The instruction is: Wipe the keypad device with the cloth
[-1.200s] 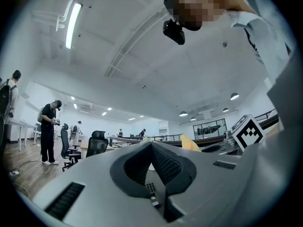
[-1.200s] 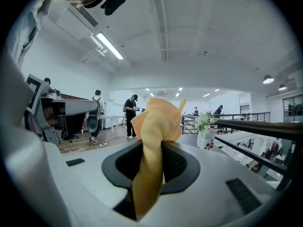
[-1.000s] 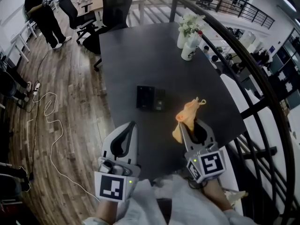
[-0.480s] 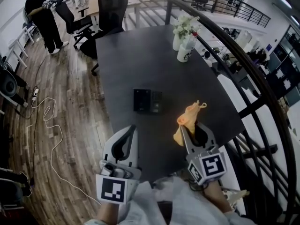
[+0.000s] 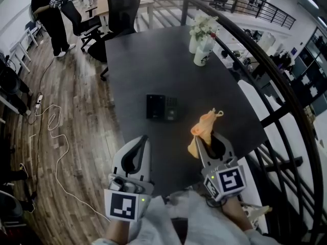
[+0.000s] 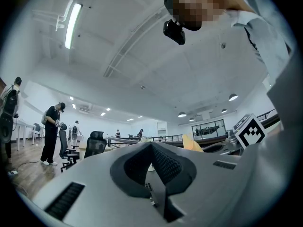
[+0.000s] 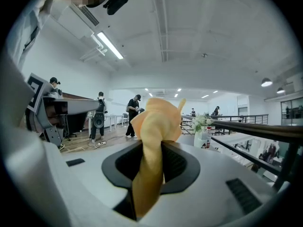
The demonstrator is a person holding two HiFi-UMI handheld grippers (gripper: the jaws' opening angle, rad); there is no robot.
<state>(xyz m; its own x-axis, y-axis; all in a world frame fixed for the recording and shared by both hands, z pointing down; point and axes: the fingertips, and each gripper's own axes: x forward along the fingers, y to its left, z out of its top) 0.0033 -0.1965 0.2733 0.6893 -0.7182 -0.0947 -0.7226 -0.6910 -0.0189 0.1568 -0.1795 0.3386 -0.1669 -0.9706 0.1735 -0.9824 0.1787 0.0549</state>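
Little has been changed: the crumpled orange cloth is still pinched by the right tool, short of the black rectangular keypad device on the dark bench, so wiping is judged unstarted. The left tool is pressed together, empty.

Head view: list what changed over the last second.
Nothing was taken hold of or let go. The right claw stays shut on the cloth, short of the keypad. The left claw stays shut and empty. The keypad lies untouched on the table. Only the view itself drifted a little.
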